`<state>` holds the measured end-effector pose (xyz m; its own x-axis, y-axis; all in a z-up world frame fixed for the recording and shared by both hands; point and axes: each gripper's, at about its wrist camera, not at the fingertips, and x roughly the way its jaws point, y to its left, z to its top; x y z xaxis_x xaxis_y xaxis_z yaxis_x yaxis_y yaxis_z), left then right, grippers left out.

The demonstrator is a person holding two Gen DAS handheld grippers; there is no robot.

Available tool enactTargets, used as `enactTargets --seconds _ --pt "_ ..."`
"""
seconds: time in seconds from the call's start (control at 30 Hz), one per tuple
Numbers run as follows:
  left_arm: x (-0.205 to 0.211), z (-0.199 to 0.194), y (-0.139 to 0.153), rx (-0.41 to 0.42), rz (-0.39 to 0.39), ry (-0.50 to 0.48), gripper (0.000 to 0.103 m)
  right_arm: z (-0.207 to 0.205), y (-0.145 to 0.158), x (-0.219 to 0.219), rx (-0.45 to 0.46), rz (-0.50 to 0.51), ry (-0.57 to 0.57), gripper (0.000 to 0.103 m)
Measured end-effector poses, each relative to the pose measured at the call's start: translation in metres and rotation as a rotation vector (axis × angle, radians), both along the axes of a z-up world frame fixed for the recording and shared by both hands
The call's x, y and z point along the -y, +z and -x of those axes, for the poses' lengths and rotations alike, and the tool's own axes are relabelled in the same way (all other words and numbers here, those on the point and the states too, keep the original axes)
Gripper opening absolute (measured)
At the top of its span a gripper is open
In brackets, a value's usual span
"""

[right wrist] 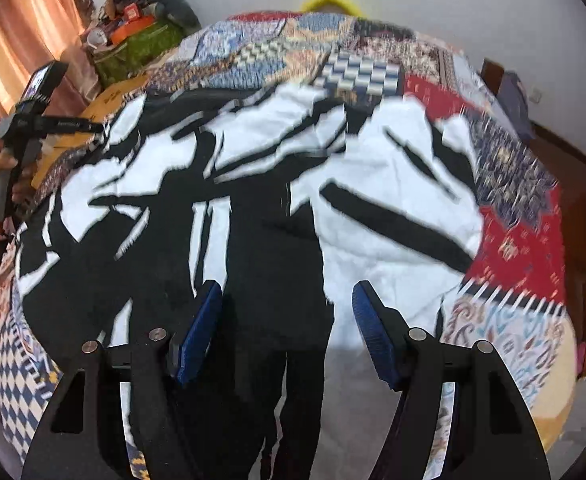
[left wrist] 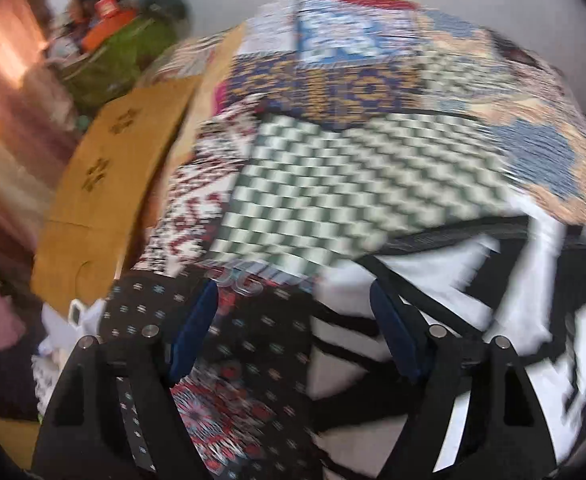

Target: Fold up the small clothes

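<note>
A black-and-white patterned garment lies spread and rumpled on a patchwork bedspread. My right gripper is open just above the garment's near part, blue pads wide apart with nothing between them. In the left wrist view the garment shows at the lower right, partly under the bedspread's pattern. My left gripper is open over the bedspread at the garment's left edge, holding nothing. Both views are motion-blurred.
A cardboard box stands beside the bed on the left, with a green bag of items behind it. Pink curtains hang at the far left. A yellow object sits at the bed's far edge. A handheld camera rig shows at left.
</note>
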<state>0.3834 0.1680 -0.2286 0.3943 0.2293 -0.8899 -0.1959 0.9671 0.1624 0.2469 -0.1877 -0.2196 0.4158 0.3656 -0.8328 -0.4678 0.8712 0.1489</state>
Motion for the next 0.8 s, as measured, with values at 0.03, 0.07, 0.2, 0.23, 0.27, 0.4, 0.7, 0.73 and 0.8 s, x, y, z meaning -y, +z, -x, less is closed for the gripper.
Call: enactTargets --seconds 0.03,0.07,0.2,0.23,0.27,0.4,0.7,0.73,0.8 --pt "0.01 0.004 0.003 0.004 -0.017 -0.035 0.078 -0.001 0.004 -0.005 0.013 -0.001 0.013 0.064" --pt "0.026 0.011 0.007 0.008 -0.041 -0.086 0.078 -0.002 0.008 -0.01 0.026 0.0 0.026 0.064" --pt "0.079 0.036 0.022 0.032 0.001 -0.244 0.08 -0.006 0.024 -0.04 0.073 -0.014 0.085 0.064" --pt "0.092 0.042 0.025 0.039 0.033 -0.277 0.081 -0.003 0.025 -0.048 0.081 -0.024 0.103 0.064" --pt "0.105 0.048 0.027 0.044 0.07 -0.309 0.085 -0.002 0.026 -0.059 0.085 -0.035 0.127 0.064" --pt "0.137 0.064 0.016 -0.001 0.168 -0.364 0.089 0.0 0.013 -0.09 0.021 -0.048 0.199 0.066" --pt "0.105 0.085 -0.015 -0.029 0.221 -0.3 0.103 0.02 -0.026 -0.071 -0.071 0.001 0.215 0.072" --pt "0.101 0.089 -0.014 -0.027 0.214 -0.301 0.103 0.023 -0.026 -0.065 -0.069 0.005 0.206 0.072" --pt "0.095 0.098 -0.011 -0.017 0.178 -0.288 0.103 0.028 -0.025 -0.054 -0.059 0.022 0.191 0.072"
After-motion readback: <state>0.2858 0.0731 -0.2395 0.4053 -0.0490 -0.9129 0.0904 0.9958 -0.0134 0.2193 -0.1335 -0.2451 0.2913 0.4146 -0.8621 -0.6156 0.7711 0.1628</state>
